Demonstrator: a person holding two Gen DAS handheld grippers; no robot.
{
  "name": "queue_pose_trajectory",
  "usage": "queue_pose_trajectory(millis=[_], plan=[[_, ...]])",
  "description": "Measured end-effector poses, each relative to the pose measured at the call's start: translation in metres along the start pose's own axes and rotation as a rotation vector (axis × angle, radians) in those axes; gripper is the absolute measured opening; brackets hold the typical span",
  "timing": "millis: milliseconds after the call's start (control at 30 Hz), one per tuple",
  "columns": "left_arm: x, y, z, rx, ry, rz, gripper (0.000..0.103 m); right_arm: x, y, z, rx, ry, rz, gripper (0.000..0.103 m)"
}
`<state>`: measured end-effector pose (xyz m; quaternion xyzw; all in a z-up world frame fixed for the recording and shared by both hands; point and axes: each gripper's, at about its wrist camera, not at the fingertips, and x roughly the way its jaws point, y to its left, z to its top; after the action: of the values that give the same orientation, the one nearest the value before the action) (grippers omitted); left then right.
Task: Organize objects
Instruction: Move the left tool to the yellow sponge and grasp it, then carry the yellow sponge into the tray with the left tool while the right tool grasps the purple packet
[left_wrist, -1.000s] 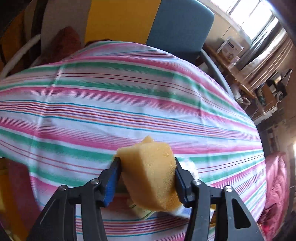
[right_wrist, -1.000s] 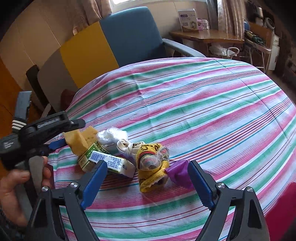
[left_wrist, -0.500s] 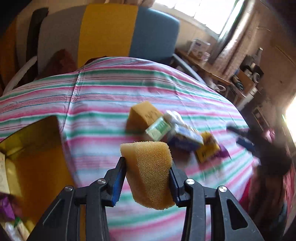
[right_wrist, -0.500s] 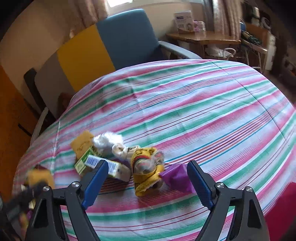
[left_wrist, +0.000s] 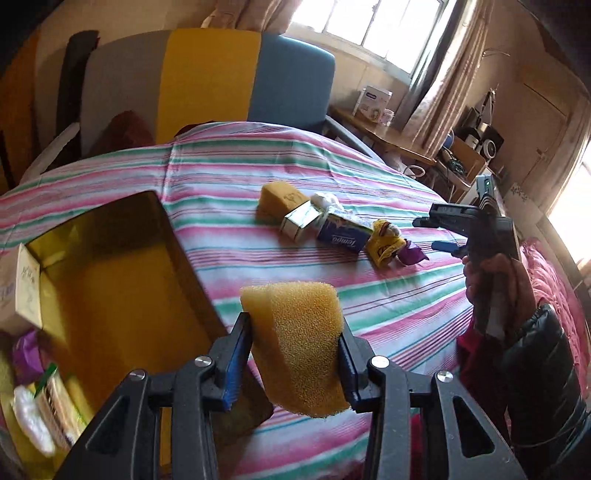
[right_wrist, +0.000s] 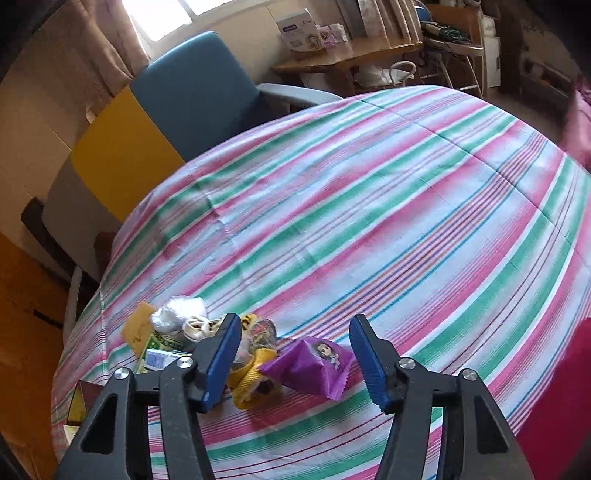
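Note:
My left gripper (left_wrist: 295, 354) is shut on a yellow sponge (left_wrist: 299, 339) and holds it in the air beside the right wall of an open yellow box (left_wrist: 122, 295). On the striped tablecloth lies a pile: a second yellow sponge (left_wrist: 277, 197), a green carton (left_wrist: 297, 221), a blue tissue pack (left_wrist: 343, 234), a yellow pouch (left_wrist: 382, 243) and a purple packet (left_wrist: 410, 254). My right gripper (right_wrist: 295, 354) is open, its fingers either side of the purple packet (right_wrist: 314, 365), just above it. It also shows in the left wrist view (left_wrist: 439, 229).
The yellow box holds a white carton (left_wrist: 22, 291) and some packets (left_wrist: 40, 406) at its left end. A blue and yellow chair (left_wrist: 236, 81) stands behind the table. A wooden side table (right_wrist: 343, 59) with boxes stands at the back.
My left gripper has drawn back and to the left with the sponge, so the yellow box comes fully into view. My right gripper has moved in closer to the purple packet.

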<state>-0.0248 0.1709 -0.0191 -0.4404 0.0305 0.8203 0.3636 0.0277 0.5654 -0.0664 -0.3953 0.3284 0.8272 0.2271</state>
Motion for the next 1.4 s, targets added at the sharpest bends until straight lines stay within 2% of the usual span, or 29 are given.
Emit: queue_pose_trajectory(millis=[200, 367, 467, 533, 667, 1033, 1167, 1267, 1400], plan=[[-0.008, 0.018, -0.011, -0.051, 0.003, 0.009, 0.043, 0.018, -0.003, -0.005, -0.026, 0.082, -0.089, 0.063], [-0.012, 0.024, -0.016, -0.070, 0.003, 0.002, 0.043, 0.022, -0.015, -0.005, 0.038, 0.106, -0.046, 0.063], [-0.014, 0.024, -0.018, -0.072, 0.002, -0.003, 0.043, 0.028, -0.026, -0.003, 0.123, 0.141, 0.028, 0.069], [-0.016, 0.024, -0.019, -0.072, 0.001, -0.007, 0.043, 0.032, -0.027, -0.003, 0.135, 0.164, 0.028, 0.068], [-0.018, 0.027, -0.022, -0.081, 0.002, -0.007, 0.043, 0.045, -0.015, -0.014, 0.045, 0.249, -0.053, 0.049], [-0.025, 0.048, -0.033, -0.131, 0.001, 0.012, 0.043, 0.049, 0.000, -0.023, -0.094, 0.242, -0.160, 0.046], [-0.045, 0.066, -0.034, -0.167, -0.041, 0.027, 0.043, 0.056, 0.009, -0.026, -0.153, 0.254, -0.207, 0.046], [-0.069, 0.093, -0.030, -0.212, -0.098, 0.083, 0.043, 0.058, 0.012, -0.028, -0.182, 0.252, -0.228, 0.045], [-0.105, 0.141, -0.028, -0.320, -0.171, 0.174, 0.043, 0.058, 0.015, -0.029, -0.204, 0.246, -0.247, 0.043]])
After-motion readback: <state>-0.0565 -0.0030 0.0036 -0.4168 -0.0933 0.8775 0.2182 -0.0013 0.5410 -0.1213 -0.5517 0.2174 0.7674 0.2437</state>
